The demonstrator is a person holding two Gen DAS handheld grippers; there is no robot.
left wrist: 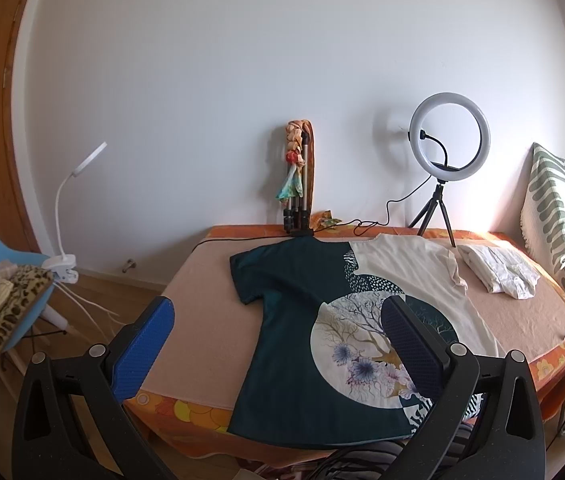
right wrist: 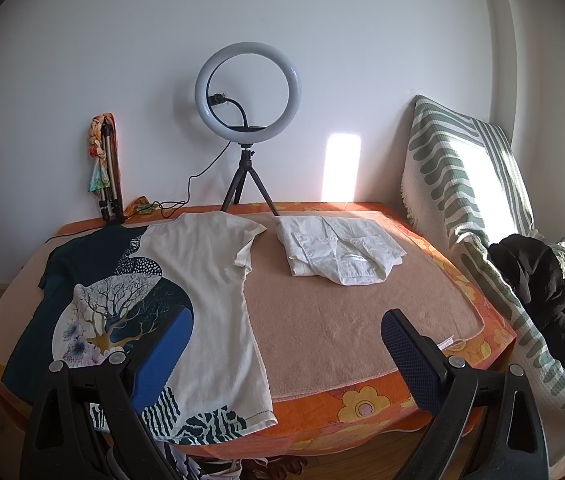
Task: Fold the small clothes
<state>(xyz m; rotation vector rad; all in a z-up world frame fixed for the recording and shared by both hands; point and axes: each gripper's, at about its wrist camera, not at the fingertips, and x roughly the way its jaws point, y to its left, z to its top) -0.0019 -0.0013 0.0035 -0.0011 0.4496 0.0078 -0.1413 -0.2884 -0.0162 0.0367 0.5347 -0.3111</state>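
A small T-shirt (left wrist: 302, 300) (right wrist: 202, 280), half dark teal and half cream with a printed tree and flowers, lies spread flat on the beige blanket (left wrist: 202, 280) (right wrist: 342, 304) of the table. Its hem hangs over the near edge. A folded white shirt (left wrist: 498, 272) (right wrist: 338, 252) rests at the back right of the blanket. My left gripper (left wrist: 278, 336) hovers open above the T-shirt's near left part, holding nothing. My right gripper (right wrist: 286, 344) also stands open and empty, over the T-shirt's cream side and the bare blanket.
A ring light on a tripod (left wrist: 448, 140) (right wrist: 248, 88) and a folded tripod with scarves (left wrist: 298, 176) (right wrist: 106, 168) stand at the back wall. A striped cushion (right wrist: 466, 184) and black jacket (right wrist: 554, 280) lie right. A blue chair with clothes (left wrist: 2, 292) and clip lamp (left wrist: 66, 264) stand left.
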